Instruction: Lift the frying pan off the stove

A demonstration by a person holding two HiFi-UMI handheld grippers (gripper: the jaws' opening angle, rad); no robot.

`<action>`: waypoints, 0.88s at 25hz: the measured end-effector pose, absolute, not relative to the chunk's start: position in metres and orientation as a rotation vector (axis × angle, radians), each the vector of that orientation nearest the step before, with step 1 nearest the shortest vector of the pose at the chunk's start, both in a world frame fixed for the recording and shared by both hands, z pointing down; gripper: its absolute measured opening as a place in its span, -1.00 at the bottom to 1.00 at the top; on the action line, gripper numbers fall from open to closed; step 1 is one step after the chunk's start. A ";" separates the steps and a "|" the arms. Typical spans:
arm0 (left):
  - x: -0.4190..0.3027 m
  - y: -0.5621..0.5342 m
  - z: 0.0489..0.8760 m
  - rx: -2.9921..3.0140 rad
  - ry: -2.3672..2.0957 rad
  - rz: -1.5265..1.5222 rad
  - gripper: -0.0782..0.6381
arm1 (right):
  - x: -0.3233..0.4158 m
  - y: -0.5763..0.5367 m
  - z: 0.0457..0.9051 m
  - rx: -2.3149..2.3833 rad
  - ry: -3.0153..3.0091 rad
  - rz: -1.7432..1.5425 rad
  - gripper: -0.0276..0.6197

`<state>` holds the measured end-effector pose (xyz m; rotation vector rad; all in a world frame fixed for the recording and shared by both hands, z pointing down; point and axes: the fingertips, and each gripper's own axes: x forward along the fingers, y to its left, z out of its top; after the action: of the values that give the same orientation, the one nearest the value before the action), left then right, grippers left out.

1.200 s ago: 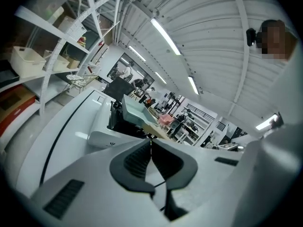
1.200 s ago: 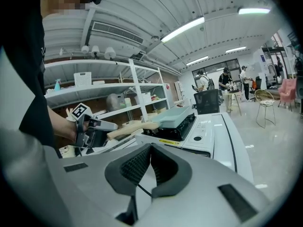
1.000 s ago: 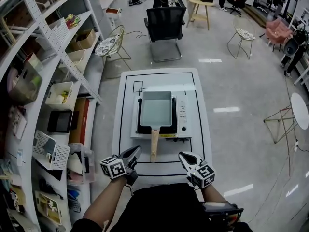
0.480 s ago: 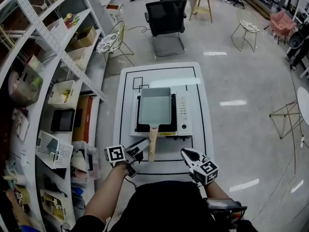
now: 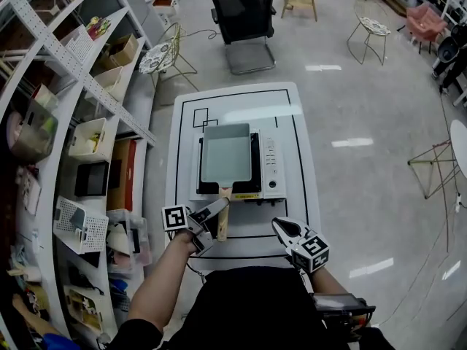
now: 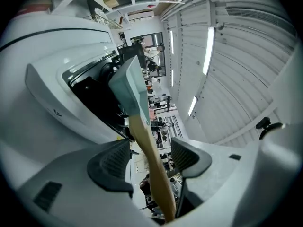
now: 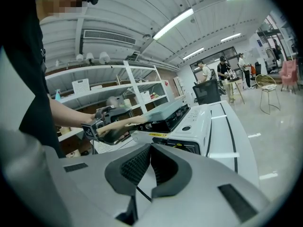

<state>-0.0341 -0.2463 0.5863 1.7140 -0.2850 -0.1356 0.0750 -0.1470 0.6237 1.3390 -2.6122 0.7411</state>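
Note:
A grey-green rectangular frying pan [image 5: 226, 152] sits on a white portable stove [image 5: 269, 168] on the white table [image 5: 182, 159]. Its wooden handle [image 5: 222, 219] points toward me. My left gripper [image 5: 216, 217] has come in from the left, and its jaws are opening around the handle. In the left gripper view the handle [image 6: 142, 131] runs between the two pads with a gap on each side, and the pan [image 6: 130, 82] lies beyond. My right gripper [image 5: 281, 228] hovers over the table's near edge, right of the handle, jaws shut [image 7: 150, 162] on nothing.
Shelves with bins and boxes [image 5: 87, 137] run along the left side. A black office chair [image 5: 244, 17] stands beyond the table's far end. Black lines are marked on the tabletop. The stove's control panel [image 7: 189, 126] faces the right gripper.
My left gripper has moved forward and right to the pan's handle, and its jaws have gone from shut to spread around it. The right gripper has hardly moved.

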 end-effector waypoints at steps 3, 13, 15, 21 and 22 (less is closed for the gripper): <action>-0.028 -0.245 0.593 1.699 -0.267 -0.109 -0.02 | 0.079 -0.147 0.627 1.337 -2.610 0.747 -0.83; -0.011 -0.234 0.592 1.643 -0.152 -0.067 -0.17 | 0.085 -0.145 0.626 1.350 -2.618 0.784 -0.83; -0.007 -0.230 0.588 1.638 -0.119 -0.059 -0.23 | 0.087 -0.145 0.627 1.352 -2.618 0.802 -0.83; -0.007 -0.229 0.590 1.621 -0.117 -0.049 -0.55 | 0.089 -0.144 0.628 1.364 -2.620 0.817 -0.83; -0.007 -0.229 0.590 1.618 -0.116 -0.044 -0.56 | 0.089 -0.144 0.627 1.365 -2.621 0.815 -0.83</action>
<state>-0.0069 -0.2289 0.5905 1.6181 -0.1161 -0.0443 0.0886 -0.1439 0.6267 1.3652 -2.6214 0.8151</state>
